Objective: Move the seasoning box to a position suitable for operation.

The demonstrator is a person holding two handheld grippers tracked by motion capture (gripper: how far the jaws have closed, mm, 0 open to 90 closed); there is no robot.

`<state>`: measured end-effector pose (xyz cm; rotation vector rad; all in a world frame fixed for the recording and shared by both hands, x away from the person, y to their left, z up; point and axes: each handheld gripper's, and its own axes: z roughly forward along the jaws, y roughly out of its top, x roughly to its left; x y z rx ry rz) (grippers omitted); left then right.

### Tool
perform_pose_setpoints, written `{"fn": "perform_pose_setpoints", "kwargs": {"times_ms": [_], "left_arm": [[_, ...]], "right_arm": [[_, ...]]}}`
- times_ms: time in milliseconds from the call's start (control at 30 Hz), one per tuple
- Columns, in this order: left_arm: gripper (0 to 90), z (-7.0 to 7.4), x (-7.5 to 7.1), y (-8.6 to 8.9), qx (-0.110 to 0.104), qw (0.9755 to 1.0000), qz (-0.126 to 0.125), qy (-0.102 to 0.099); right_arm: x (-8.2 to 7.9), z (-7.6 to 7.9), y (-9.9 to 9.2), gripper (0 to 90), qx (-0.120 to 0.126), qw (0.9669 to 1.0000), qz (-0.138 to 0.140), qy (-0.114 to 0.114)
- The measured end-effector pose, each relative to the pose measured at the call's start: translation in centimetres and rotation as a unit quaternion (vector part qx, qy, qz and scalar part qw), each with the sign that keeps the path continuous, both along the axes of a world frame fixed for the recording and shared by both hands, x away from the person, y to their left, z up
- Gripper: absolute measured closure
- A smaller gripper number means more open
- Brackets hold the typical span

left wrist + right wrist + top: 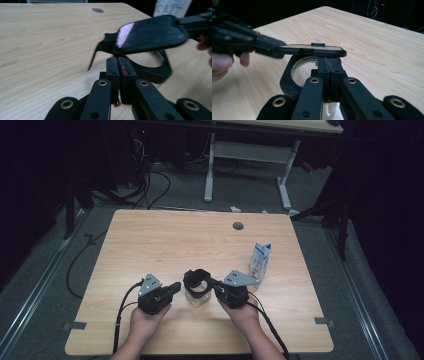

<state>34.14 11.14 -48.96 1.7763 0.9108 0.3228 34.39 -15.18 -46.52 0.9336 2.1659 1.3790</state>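
**Hazards at this stage**

1. Position. The clear jar [196,298] stands on the tabletop [165,240] between my two tools. Its black lid [196,277] is raised above the black collar [155,72] around the mouth.

2. Gripper state. The left hand-held gripper [176,286] has its jaws closed, with the tips at the collar under the lid. The right hand-held gripper [214,284] is also closed, with its tips against the lid's edge. I cannot tell whether either one actually pinches a tab or merely touches.

3. Risk: tipping. Nothing clamps the jar body. Any upward or sideways pull on the lid would probably pass into the collar and drag or topple the jar.

4. Risk: slip. Closed jaws resting on a smooth, thin edge offer little purchase. I judge the lid could slide off and drop back onto the mouth.

5. Risk: collision. The tips work close together, so a careless push from the left could knock the right one off the lid. The blue-and-white carton [260,261] stands near the right hand, and a wide swing could strike it.
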Motion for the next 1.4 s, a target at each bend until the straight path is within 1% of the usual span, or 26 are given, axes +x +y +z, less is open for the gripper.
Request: {"fn": "perform_pose_setpoints", "kwargs": {"times_ms": [67,167,200,333,400,533,633,733,933,1200,1267,1400], "left_arm": [[87.4,0.2,-0.3,-0.5,0.001,1.0,-0.008,-0.003],[87.3,0.5,-0.5,-1.0,-0.001,0.9998,-0.017,-0.006],[87.3,0.6,-0.6,-1.1,0.0,0.9998,-0.016,-0.009],[87.2,0.6,-0.6,-1.7,-0.002,0.9997,-0.025,-0.004],[87.2,0.7,-0.7,-2.1,-0.001,0.9995,-0.029,-0.008],[87.1,0.8,-0.8,-2.7,-0.003,0.9994,-0.032,-0.016],[87.1,0.8,-0.6,-2.9,-0.008,0.9994,-0.032,-0.015],[87.2,0.8,-0.5,-2.9,-0.01,0.9994,-0.03,-0.015],[87.7,0.9,-0.5,-3.2,-0.011,0.9993,-0.03,-0.018],[87.7,1.6,-0.4,-3.6,-0.015,0.9991,-0.029,-0.028],[87.7,1.7,-0.3,-3.7,-0.017,0.9991,-0.027,-0.03],[87.7,1.9,0.1,-3.3,-0.027,0.9991,-0.015,-0.03]], "right_arm": [[0.1,0.3,0.1,89.9,0.002,1.0,0.001,-0.004],[0.2,0.5,0.2,89.9,0.004,1.0,0.001,-0.003],[0.2,0.5,0.2,89.9,0.007,1.0,0.0,-0.003],[0.4,0.7,0.3,89.9,0.01,0.9999,0.001,-0.004],[0.5,0.8,0.3,89.9,0.012,0.9999,0.002,-0.005],[0.7,0.9,0.4,89.9,0.018,0.9998,0.002,-0.003],[0.7,0.9,0.4,89.9,0.019,0.9998,0.002,-0.003],[0.5,0.6,0.2,89.9,0.021,0.9998,-0.001,0.001],[-0.1,-0.6,-0.4,89.9,0.021,0.9997,-0.004,0.008],[-0.6,-1.6,-0.3,89.8,0.017,0.9998,-0.005,0.011],[-0.6,-1.8,-0.2,89.9,0.014,0.9998,-0.004,0.014],[-0.6,-2.0,-0.2,90.0,0.018,0.9998,-0.003,0.009]]}}
